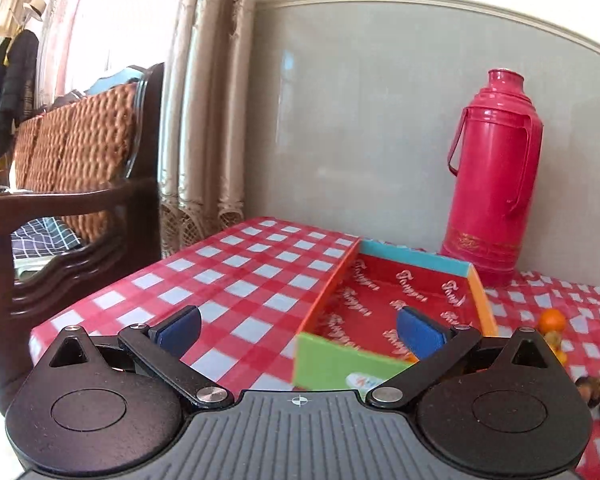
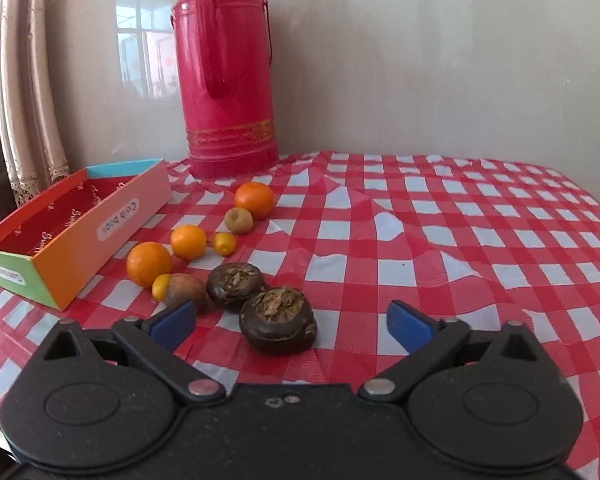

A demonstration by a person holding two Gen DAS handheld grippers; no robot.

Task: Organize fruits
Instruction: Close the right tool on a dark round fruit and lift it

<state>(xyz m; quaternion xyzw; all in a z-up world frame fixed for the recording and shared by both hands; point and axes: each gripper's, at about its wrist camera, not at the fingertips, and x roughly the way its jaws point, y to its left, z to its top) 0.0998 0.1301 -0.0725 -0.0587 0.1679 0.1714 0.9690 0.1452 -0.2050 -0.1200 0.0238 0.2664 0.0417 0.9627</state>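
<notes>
From the left wrist view, the left gripper (image 1: 298, 330) hangs over the near end of a colourful cardboard box (image 1: 384, 308) with its jaws spread wide and nothing between them. The right blue pad (image 1: 414, 332) sits over the box's red inside; the left pad is over the checked tablecloth (image 1: 228, 276) beside the box. The red lining carries a repeated white script word that is too blurred to read, and a white label on the green end wall is cut off by the gripper body. The box looks empty apart from a sliver of orange by the right pad, which cannot be identified. An orange fruit (image 1: 552, 319) and dark brown fruits (image 1: 590, 388) lie on the cloth to the right of the box, well outside the jaws. A pink thermos flask (image 1: 494, 176) stands against the wall behind.

From the right wrist view, the right gripper (image 2: 292, 322) also has its jaws wide apart, gripping nothing. The nearest dark brown fruit (image 2: 278, 318) lies on the cloth between the two blue pads, nearer the left one, touching neither. A second dark fruit (image 2: 235, 285) sits just behind it, and three oranges (image 2: 188, 242), smaller yellow-orange fruits (image 2: 224, 243) and brownish ones (image 2: 239, 220) run in a loose row toward the flask (image 2: 228, 72). The box (image 2: 80, 224) lies left of them; its long orange side bears an oval label that seems to read "Cloth book", and the green end has another label, unreadable.
</notes>
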